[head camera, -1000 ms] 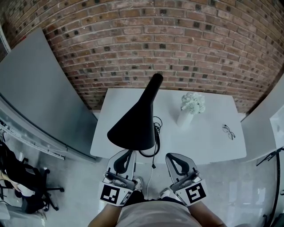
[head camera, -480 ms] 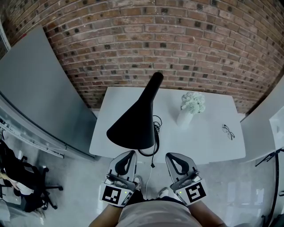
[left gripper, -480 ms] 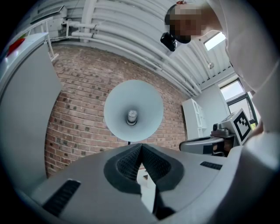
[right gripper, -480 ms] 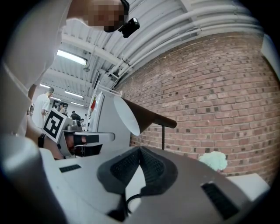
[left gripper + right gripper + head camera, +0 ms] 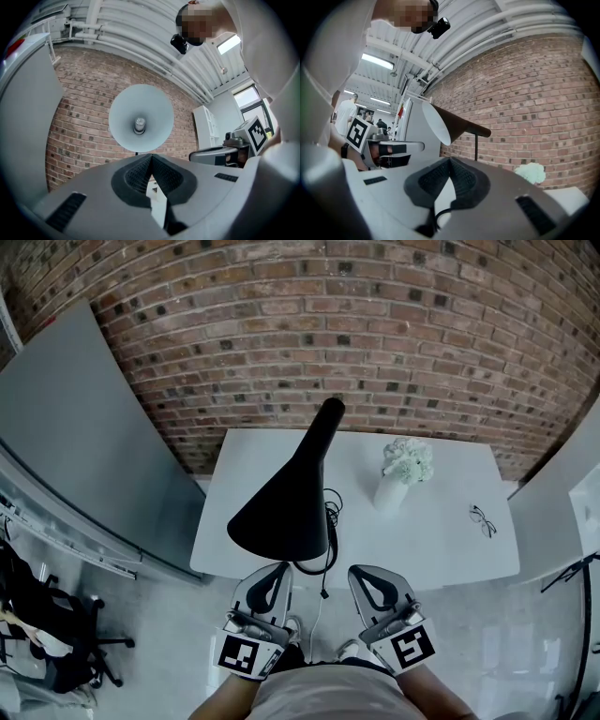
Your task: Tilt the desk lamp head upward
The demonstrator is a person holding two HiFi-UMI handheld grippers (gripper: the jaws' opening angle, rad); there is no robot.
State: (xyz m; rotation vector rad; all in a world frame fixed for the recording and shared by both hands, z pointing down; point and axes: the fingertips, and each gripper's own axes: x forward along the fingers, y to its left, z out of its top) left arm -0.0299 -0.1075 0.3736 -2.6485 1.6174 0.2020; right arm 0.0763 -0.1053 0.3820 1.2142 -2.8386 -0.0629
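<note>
— Movement since a second ago, starting with the head view?
— Hardly any. The black lamp head [image 5: 284, 507] is hanging over the near edge of the white bench [image 5: 441, 540] much as it was half a second back, with its wide mouth facing down toward the person. The left gripper [image 5: 279, 568] is sitting a touch nearer the right gripper [image 5: 358, 570] than before. Both are hovering just below the lamp head, off the bench edge and clear of it.
— What else is sitting on the bench?
— A vase of white flowers [image 5: 405, 465] is standing right of the lamp. A pair of glasses [image 5: 483, 518] is lying well apart toward the right edge, and a black cable [image 5: 330, 526] is trailing off the near edge.
— And the left gripper view?
— It is looking straight up into the lamp head [image 5: 140, 105], with the bulb [image 5: 139, 125] showing at the centre. The fingers [image 5: 136, 176] are clenched, tip pressing against tip, and the lamp is sitting beyond them, apart.
— The right gripper view?
— Those fingers [image 5: 466, 180] are likewise pressing together at the tips. The lamp head [image 5: 454, 123] is showing side-on, up and left past them, in front of the brick wall [image 5: 534, 108].
</note>
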